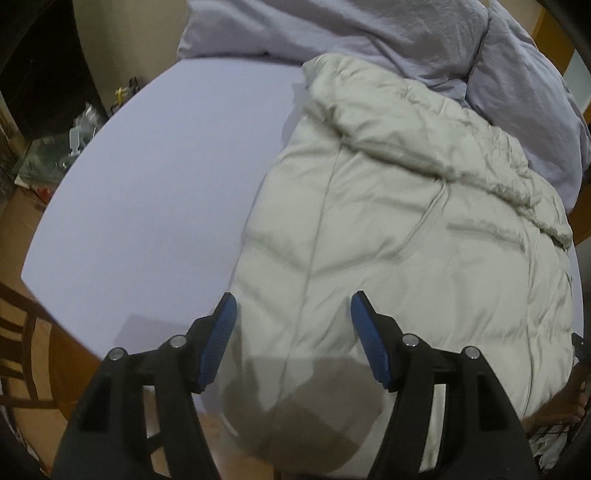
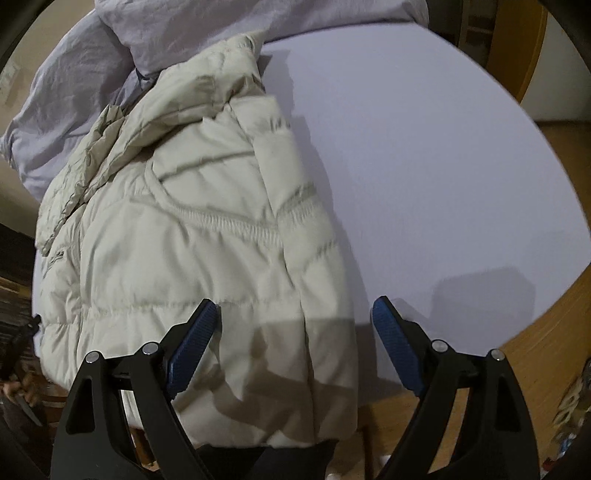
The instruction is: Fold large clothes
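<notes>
A cream quilted puffer jacket (image 1: 406,236) lies on a pale lilac bed sheet (image 1: 155,192), its hem hanging over the near edge. In the right wrist view the jacket (image 2: 192,251) lies folded, with a sleeve laid over the body. My left gripper (image 1: 293,306) is open and empty, hovering above the jacket's near hem. My right gripper (image 2: 293,314) is open and empty above the jacket's near right edge, over the sheet (image 2: 424,166).
A crumpled lilac duvet (image 1: 369,33) and pillow (image 1: 524,92) lie at the far end; the duvet also shows in the right wrist view (image 2: 155,33). Wooden floor (image 2: 546,325) borders the bed. A wooden chair (image 1: 18,332) and clutter (image 1: 62,147) stand at the left.
</notes>
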`<state>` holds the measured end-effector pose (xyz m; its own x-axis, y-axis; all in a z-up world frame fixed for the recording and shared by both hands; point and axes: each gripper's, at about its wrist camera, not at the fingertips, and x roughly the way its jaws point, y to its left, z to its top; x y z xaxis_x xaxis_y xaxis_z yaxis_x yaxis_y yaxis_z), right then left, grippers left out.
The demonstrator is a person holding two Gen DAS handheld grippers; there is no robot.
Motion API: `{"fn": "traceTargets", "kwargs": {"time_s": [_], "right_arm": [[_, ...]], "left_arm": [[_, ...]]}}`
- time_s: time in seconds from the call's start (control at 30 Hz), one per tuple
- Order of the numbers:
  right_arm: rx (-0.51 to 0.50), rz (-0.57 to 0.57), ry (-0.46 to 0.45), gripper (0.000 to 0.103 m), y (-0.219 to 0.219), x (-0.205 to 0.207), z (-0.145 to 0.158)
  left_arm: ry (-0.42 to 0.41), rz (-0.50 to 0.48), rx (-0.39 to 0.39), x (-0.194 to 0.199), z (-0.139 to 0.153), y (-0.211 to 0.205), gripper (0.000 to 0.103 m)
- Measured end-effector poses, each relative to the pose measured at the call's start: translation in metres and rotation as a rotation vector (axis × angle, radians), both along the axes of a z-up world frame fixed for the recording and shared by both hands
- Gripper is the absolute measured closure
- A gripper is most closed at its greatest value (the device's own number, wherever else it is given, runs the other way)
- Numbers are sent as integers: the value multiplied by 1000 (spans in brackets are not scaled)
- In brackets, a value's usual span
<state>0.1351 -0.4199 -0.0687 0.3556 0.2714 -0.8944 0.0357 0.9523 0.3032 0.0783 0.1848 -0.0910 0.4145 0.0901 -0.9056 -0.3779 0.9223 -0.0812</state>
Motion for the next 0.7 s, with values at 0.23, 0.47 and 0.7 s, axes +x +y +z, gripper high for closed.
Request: {"fn": "traceTargets", "kwargs": {"time_s": [0.23, 0.47, 0.7], "right_arm": [[53, 2, 5, 22, -3, -17, -7], [81, 14, -13, 40, -5, -32, -6], [128, 18, -16, 77, -6, -34, -6]], "left_arm": [[13, 9, -41, -26, -14, 2, 34], [4, 33, -69, -31, -16, 14, 34], [-12, 55, -131, -37, -24, 18, 36]]}}
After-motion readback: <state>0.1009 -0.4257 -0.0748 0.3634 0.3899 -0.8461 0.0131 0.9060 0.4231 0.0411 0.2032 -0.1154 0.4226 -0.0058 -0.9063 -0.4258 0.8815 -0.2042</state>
